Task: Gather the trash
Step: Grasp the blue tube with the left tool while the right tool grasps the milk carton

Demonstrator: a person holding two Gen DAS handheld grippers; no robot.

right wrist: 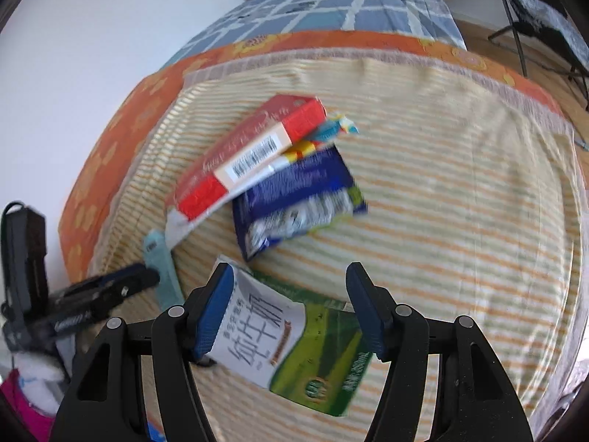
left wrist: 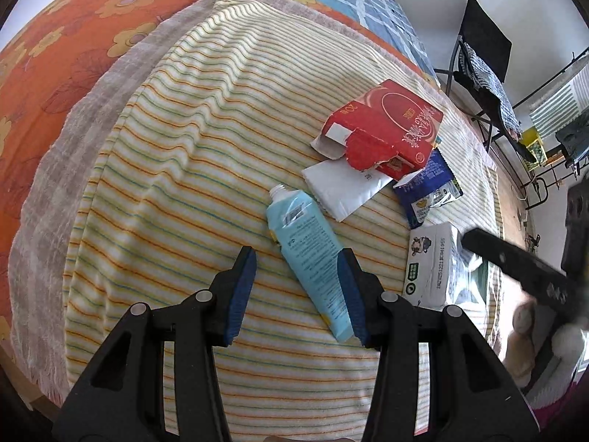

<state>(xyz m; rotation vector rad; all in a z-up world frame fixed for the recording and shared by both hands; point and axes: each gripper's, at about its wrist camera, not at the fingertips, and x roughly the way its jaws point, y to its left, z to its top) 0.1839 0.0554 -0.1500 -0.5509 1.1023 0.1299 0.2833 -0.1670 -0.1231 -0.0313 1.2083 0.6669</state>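
Observation:
Trash lies on a striped towel (left wrist: 184, 184) on a bed. My left gripper (left wrist: 296, 287) is open, its jaws on either side of the lower end of a light blue tube (left wrist: 309, 254). Beyond lie a white packet (left wrist: 342, 188), a torn red box (left wrist: 386, 129), a blue snack bag (left wrist: 427, 184) and a white milk carton (left wrist: 434, 265). My right gripper (right wrist: 291, 302) is open over the white and green milk carton (right wrist: 291, 346), which lies between its jaws. The red box (right wrist: 250, 154), blue bag (right wrist: 294, 199) and tube (right wrist: 162, 269) show beyond.
An orange flowered sheet (left wrist: 55, 73) and a blue checked blanket (right wrist: 331, 11) cover the bed further back. A folding chair with clothes (left wrist: 482, 70) and a drying rack (left wrist: 552, 110) stand on the floor to the right. The other gripper shows at the left (right wrist: 92, 302).

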